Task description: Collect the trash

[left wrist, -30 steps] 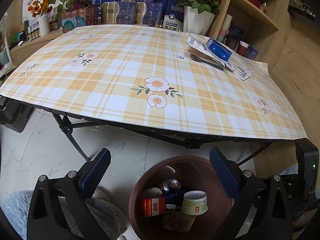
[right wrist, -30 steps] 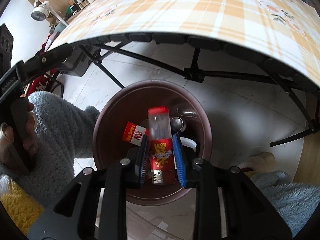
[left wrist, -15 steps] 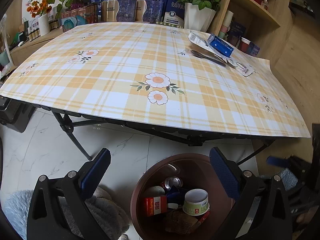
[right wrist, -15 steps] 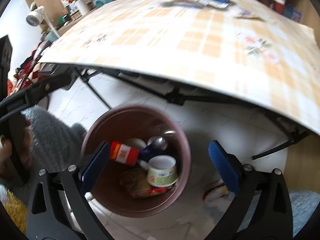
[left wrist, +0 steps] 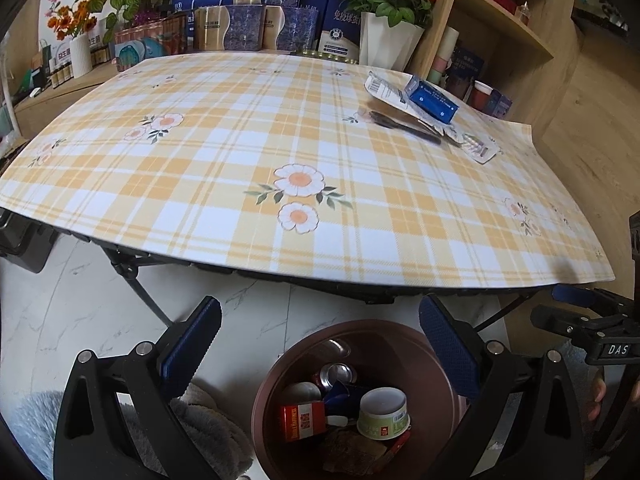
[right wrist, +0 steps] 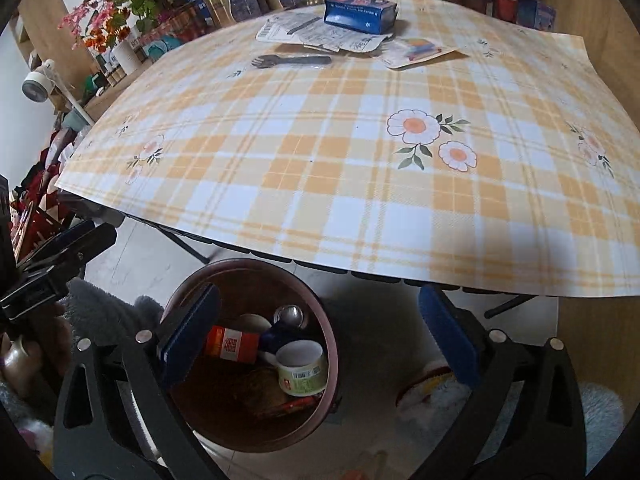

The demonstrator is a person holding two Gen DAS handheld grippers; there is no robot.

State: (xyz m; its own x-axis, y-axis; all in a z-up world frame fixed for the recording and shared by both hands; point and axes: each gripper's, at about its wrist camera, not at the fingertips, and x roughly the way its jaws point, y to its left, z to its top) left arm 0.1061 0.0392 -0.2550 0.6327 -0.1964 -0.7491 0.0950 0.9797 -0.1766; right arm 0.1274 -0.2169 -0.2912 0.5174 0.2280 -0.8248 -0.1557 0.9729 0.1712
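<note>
Both grippers' fingers point(left wrist: 192, 344) point(right wrist: 188, 336) spread wide, empty, above the trash bin point(left wrist: 436, 344).

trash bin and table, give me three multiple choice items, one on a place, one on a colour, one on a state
1. Where is the trash bin?
A. on the table
B. on the floor by the table's near edge
C. on a shelf

2. What colour is the box lying on the papers?
A. blue
B. green
C. yellow

3. What state is the right claw in?
A. shut on a can
B. shut on nothing
C. open, empty

Answers: 1 B, the bin stands on the tiles below the table edge. 2 A, its faces are blue. 3 C, its pads stand wide apart.
</note>
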